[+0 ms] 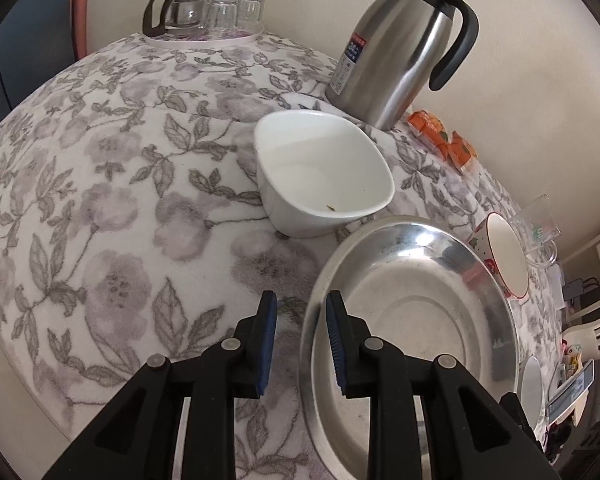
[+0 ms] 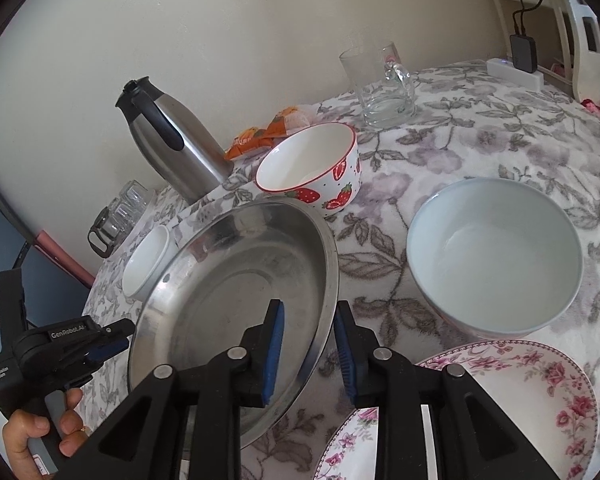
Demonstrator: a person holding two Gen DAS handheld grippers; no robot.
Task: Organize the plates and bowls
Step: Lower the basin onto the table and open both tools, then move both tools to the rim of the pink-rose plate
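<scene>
A steel plate [image 1: 412, 312] lies on the floral table; it also shows in the right wrist view [image 2: 240, 292]. My left gripper [image 1: 302, 340] is open with its jaws astride the plate's left rim. My right gripper [image 2: 310, 344] is open astride the plate's right rim. A white oval bowl [image 1: 324, 172] stands beyond the plate; it shows in the right wrist view [image 2: 146, 264] too. A strawberry bowl [image 2: 312, 168] sits behind the plate, also in the left wrist view [image 1: 504, 256]. A pale blue bowl [image 2: 496, 256] and a floral plate [image 2: 500, 408] lie to the right.
A steel thermos jug [image 1: 404, 48] stands by the wall, with orange snack packets [image 1: 444, 140] beside it. A glass mug [image 2: 384, 88] stands at the back right. A tray with a glass pot and upturned glasses [image 1: 208, 12] sits at the far left end.
</scene>
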